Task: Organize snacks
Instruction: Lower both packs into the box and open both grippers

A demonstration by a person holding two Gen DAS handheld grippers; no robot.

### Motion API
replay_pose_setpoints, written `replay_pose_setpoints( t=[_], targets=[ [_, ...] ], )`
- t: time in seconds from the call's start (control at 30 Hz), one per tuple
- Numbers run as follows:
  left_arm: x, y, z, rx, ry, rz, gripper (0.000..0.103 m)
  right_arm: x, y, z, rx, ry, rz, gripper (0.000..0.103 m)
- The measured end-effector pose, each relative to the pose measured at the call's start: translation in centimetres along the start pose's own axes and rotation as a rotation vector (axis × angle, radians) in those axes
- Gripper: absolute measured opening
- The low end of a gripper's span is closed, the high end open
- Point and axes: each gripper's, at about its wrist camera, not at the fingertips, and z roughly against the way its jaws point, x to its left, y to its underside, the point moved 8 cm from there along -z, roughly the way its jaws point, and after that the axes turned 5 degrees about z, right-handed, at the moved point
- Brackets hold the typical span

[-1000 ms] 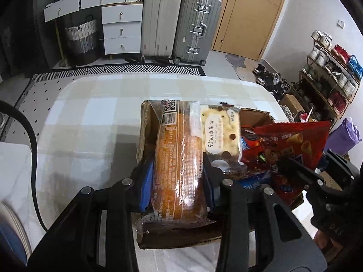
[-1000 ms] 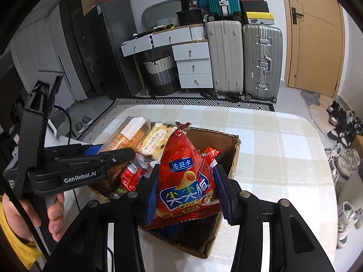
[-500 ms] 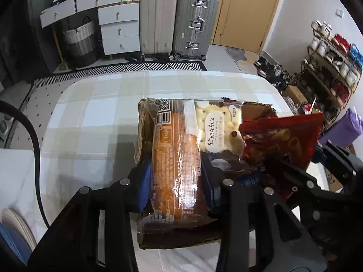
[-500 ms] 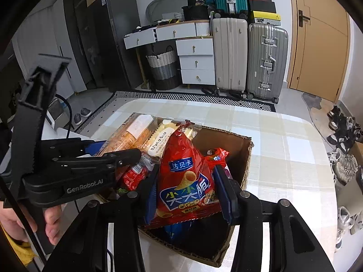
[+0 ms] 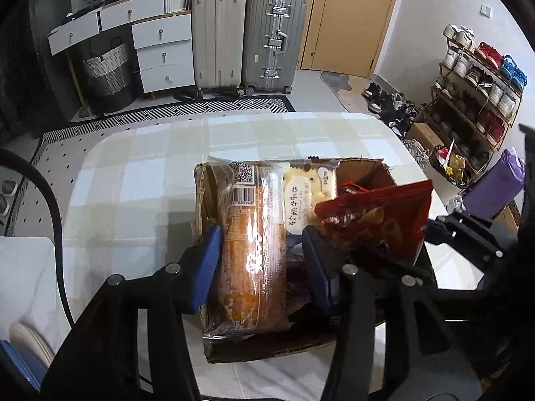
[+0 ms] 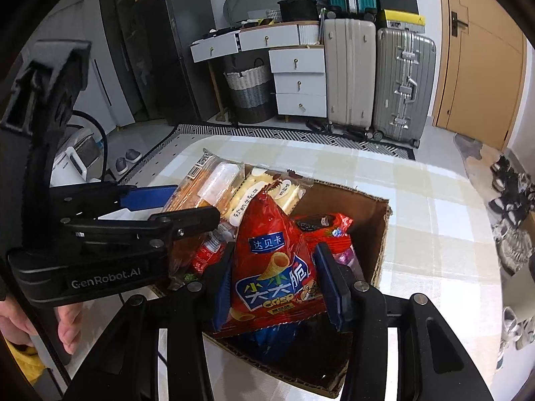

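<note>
An open cardboard box (image 5: 200, 200) (image 6: 379, 234) stands on the checked table, packed with snacks. A long orange-brown cake pack (image 5: 250, 250) (image 6: 200, 183) lies along its left side, beside a cream biscuit pack (image 5: 301, 193) (image 6: 254, 190). My left gripper (image 5: 259, 245) straddles the cake pack; its jaws are opening and a gap shows between each blue pad and the wrapper. My right gripper (image 6: 276, 267) is shut on a red crisp bag (image 6: 271, 267) (image 5: 378, 220), held upright over the box's right half. Smaller red packets lie under it, mostly hidden.
The table (image 5: 133, 183) (image 6: 434, 217) has bare cloth left of and behind the box. A black cable (image 5: 50, 200) runs along its left edge. A person's hand (image 6: 67, 327) holds the left gripper's handle. Suitcases (image 5: 247, 33), drawers and a shoe rack (image 5: 478, 77) stand beyond.
My left gripper's pads have drawn apart from the cake pack, which now lies loose in the box. The right gripper keeps its hold on the crisp bag and has barely shifted.
</note>
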Motion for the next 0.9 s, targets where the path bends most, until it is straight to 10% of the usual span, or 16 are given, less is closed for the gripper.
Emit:
replay_pose_setpoints(
  t=[0.9],
  targets=[
    [0.5, -0.1, 1.2, -0.02, 0.015, 0.028, 0.047, -0.2, 0.3, 0.6, -0.003, 0.008, 0.015, 0.058]
  ],
)
